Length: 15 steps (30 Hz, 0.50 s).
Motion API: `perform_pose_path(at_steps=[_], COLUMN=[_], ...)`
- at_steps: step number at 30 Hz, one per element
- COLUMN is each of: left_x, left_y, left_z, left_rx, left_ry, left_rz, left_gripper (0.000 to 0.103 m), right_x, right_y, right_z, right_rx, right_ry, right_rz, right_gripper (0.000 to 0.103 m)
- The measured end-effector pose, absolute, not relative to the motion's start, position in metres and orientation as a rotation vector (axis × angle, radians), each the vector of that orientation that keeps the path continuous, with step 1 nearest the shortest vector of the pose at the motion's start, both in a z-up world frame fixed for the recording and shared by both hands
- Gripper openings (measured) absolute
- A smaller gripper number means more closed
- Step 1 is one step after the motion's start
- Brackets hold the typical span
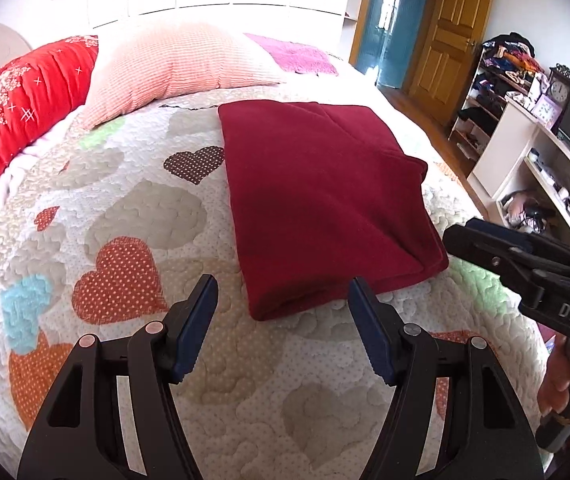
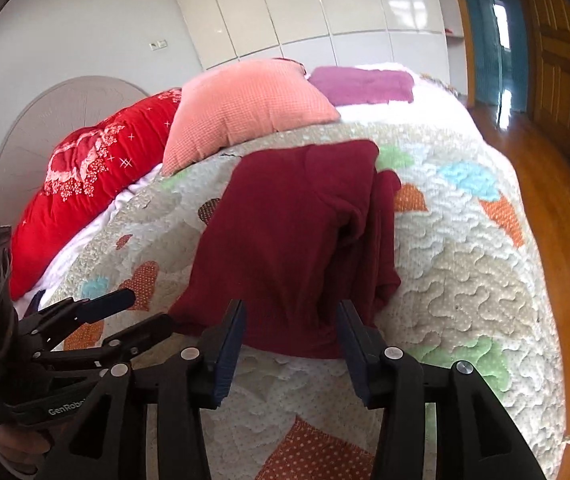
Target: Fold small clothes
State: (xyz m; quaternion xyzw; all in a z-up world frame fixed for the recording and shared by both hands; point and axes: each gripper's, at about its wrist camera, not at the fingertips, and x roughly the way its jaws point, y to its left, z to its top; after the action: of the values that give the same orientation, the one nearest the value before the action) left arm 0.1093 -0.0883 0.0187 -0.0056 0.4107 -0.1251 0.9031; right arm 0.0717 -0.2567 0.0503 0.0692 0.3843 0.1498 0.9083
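A dark red garment (image 1: 325, 204) lies folded into a thick rectangle on the bed, resting on a quilt (image 1: 125, 208) patterned with dotted hearts in orange, brown and pale blue. From the right wrist's view the same garment (image 2: 297, 240) shows a looser fold running down its right side, with layers bunched along that edge. Its near edge faces both tools.

The left hand-held gripper (image 1: 283, 308) hovers just short of that near edge, its blue-padded jaws spread wide with nothing between them and no contact with the cloth. The right hand-held gripper (image 2: 291, 328) sits over the garment's near hem, jaws parted, the pads standing on either side of the hem without pressing on it. In the left wrist's view the right tool comes in from the right side close to the garment's near right corner, and a person's hand (image 1: 565, 388) grips its handle below.

Behind the garment a salmon-pink pillow (image 1: 181, 68) lies against a red padded bolster (image 1: 17, 116) with white stitching, and a purple cloth (image 1: 297, 56) rests further back on the bed. Beyond the bed stand white wardrobe doors (image 2: 325, 4), a wooden door (image 1: 453, 28) and open shelves (image 1: 497, 92) crowded with clothes and clocks.
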Motion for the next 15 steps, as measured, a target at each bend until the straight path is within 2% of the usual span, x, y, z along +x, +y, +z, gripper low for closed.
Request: perform_pose_path(at_steps=[12, 15], left_x=[0.105, 0.115], left_y=[-0.082, -0.074], left_z=[0.025, 0.021], left_rx=[-0.060, -0.125], left_ry=[0.841, 0.864], left_rz=[-0.248, -0.271], left_gripper=[0.068, 0.068], right_x=[0.069, 0.077], right_y=[-0.257, -0.266], right_z=[0.050, 0.043], right_rx=[0.156, 0.188], right_ry=[0.793, 0.808], right_rz=[0.242, 0.208], right_gripper=[0.049, 0.062])
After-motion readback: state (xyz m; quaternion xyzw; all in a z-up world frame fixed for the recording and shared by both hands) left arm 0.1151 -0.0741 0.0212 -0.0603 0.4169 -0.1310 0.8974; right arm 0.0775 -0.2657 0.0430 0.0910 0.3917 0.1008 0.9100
